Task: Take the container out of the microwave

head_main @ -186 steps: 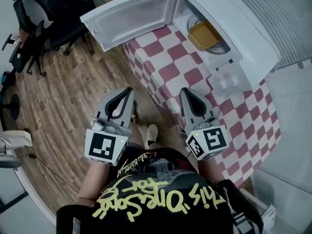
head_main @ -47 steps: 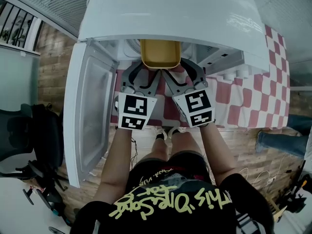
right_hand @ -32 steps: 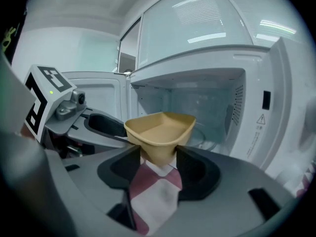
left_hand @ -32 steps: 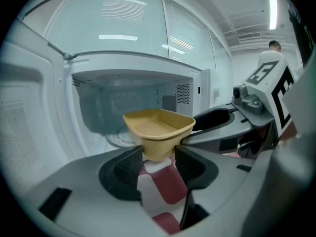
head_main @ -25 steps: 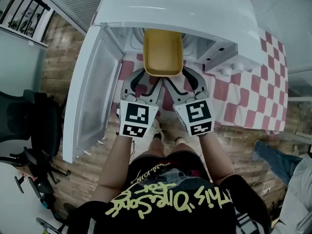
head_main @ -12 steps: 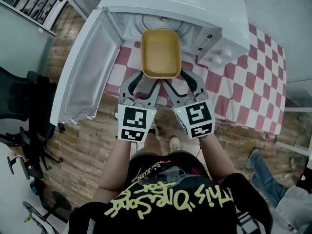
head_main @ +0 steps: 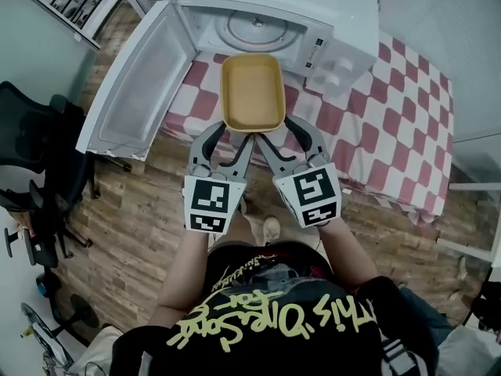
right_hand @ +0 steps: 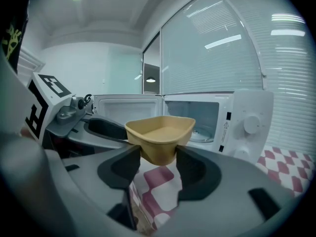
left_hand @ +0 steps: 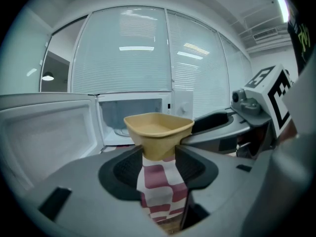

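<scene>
The yellow-tan container (head_main: 252,92) hangs outside the white microwave (head_main: 344,14), above the front part of the checkered table (head_main: 376,100). My left gripper (head_main: 229,137) is shut on its near left corner and my right gripper (head_main: 282,135) on its near right corner. In the left gripper view the container (left_hand: 158,128) sits pinched between the dark pads, with the gripper (left_hand: 159,154) below its rim. The right gripper view shows the same container (right_hand: 160,131) held by that gripper (right_hand: 159,157). The container looks empty. The microwave cavity with its glass turntable (head_main: 254,28) stands behind it.
The microwave door (head_main: 137,77) swings wide open to the left, past the table edge. Black office chairs (head_main: 31,147) stand on the wooden floor (head_main: 141,233) at the left. The red-and-white cloth runs on to the right of the microwave.
Both grippers have drawn the container back out of the microwave cavity toward the person. It now hangs wholly outside, over the table's front part.
</scene>
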Demonstrator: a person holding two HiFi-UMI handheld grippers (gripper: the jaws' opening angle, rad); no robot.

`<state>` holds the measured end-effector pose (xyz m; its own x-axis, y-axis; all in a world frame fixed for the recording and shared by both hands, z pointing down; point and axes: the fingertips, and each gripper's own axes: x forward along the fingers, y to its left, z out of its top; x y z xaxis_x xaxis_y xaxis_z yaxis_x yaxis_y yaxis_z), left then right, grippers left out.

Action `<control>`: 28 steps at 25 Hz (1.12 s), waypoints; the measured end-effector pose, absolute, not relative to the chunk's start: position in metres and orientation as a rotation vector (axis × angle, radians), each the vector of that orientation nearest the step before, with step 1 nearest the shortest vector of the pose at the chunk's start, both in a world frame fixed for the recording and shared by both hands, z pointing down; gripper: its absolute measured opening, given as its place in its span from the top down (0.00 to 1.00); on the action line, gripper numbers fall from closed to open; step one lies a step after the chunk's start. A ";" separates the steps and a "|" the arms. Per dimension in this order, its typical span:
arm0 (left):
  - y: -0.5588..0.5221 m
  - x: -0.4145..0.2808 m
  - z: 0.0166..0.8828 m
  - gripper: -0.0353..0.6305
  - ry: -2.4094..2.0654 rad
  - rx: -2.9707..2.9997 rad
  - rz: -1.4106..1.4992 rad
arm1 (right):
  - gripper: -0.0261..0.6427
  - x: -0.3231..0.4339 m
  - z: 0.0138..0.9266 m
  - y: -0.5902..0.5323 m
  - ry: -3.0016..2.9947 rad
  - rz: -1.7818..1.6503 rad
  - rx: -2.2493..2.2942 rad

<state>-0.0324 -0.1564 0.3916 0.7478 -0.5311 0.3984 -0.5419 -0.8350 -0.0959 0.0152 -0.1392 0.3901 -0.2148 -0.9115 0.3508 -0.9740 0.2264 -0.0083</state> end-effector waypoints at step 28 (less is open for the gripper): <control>-0.070 -0.054 0.374 0.63 -0.976 2.912 0.573 | 0.61 -0.005 0.372 -0.055 -2.301 0.278 1.732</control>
